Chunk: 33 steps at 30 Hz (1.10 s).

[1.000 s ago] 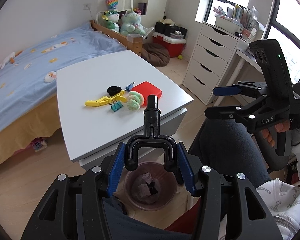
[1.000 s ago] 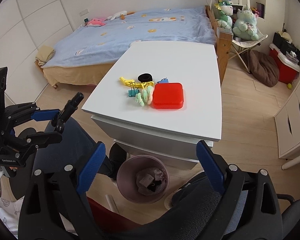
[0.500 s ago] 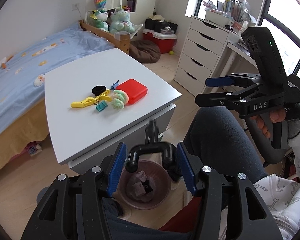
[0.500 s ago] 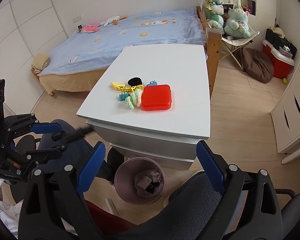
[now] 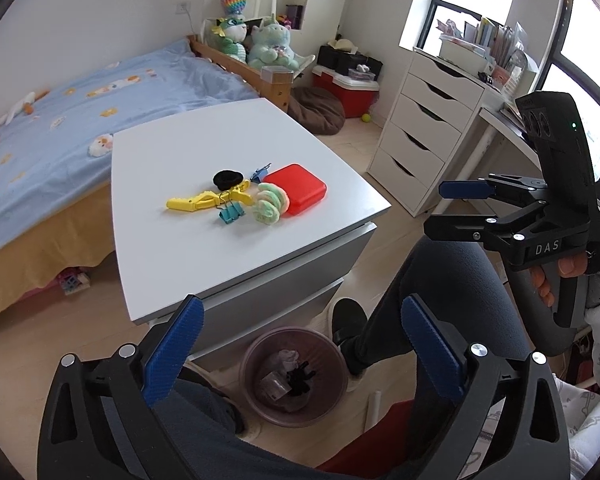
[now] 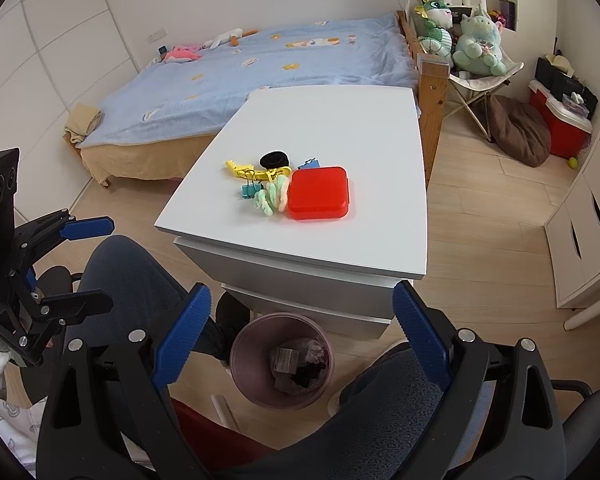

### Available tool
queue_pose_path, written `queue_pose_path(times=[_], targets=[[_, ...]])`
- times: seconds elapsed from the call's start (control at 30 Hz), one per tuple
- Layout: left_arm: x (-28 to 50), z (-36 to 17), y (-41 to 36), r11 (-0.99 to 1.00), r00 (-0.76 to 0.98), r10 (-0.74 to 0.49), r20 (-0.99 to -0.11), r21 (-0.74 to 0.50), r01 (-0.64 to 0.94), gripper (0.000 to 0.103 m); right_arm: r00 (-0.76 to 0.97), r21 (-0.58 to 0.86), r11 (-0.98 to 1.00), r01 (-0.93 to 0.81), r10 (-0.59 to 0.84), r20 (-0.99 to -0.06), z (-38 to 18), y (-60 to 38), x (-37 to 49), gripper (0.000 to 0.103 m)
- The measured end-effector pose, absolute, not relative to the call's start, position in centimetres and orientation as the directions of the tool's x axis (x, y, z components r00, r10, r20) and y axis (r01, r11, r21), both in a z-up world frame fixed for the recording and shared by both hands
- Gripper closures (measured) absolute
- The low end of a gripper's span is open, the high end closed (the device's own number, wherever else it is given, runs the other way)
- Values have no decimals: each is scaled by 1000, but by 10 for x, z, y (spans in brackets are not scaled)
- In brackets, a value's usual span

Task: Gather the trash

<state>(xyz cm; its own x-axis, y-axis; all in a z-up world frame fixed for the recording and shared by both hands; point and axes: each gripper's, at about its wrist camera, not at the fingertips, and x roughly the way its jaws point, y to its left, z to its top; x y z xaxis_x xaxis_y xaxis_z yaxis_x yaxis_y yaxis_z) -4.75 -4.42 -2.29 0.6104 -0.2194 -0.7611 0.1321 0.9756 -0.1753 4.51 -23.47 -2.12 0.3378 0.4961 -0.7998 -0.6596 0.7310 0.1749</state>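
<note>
The left gripper (image 5: 300, 344) is wide open and holds nothing; it hangs above the trash bin (image 5: 294, 376) on the floor, by the white table (image 5: 236, 152). The right gripper (image 6: 300, 332) is wide open too, with nothing in it; it also points down toward the bin. Inside the bin lie some crumpled bits and a black thing (image 5: 298, 376), so I think some trash is already in. On the table sit a red box (image 5: 296, 194), a yellow clip (image 5: 204, 200), a teal binder clip (image 5: 231, 213), a black hair tie (image 5: 228, 179), a green fluffy ring (image 5: 269, 209) and a small blue clip (image 5: 260, 175); these do not look like trash, so the job may be almost done, but I cannot be sure. The only words I can read are "DAS", in white on the right gripper's body; the rest is too small.
</note>
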Motion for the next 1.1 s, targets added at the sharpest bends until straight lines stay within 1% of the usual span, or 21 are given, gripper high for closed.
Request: queue_pose_path(times=[0.5,0.87,1.1], targets=[[-32,-24,-33,974,628,-224,-746,-196,115,8,338,172,729,-663,496,-800,-20,-229,51,10],[14,-30,-34,972,611,-235,-756,-168,165,8,355,171,745,-645,490,-796,-15,-232,63,9],[43,-39,-27,978,589,-208,-781,-146,151,8,355,182,755,-631,489,-797,-16,-237,67,9]])
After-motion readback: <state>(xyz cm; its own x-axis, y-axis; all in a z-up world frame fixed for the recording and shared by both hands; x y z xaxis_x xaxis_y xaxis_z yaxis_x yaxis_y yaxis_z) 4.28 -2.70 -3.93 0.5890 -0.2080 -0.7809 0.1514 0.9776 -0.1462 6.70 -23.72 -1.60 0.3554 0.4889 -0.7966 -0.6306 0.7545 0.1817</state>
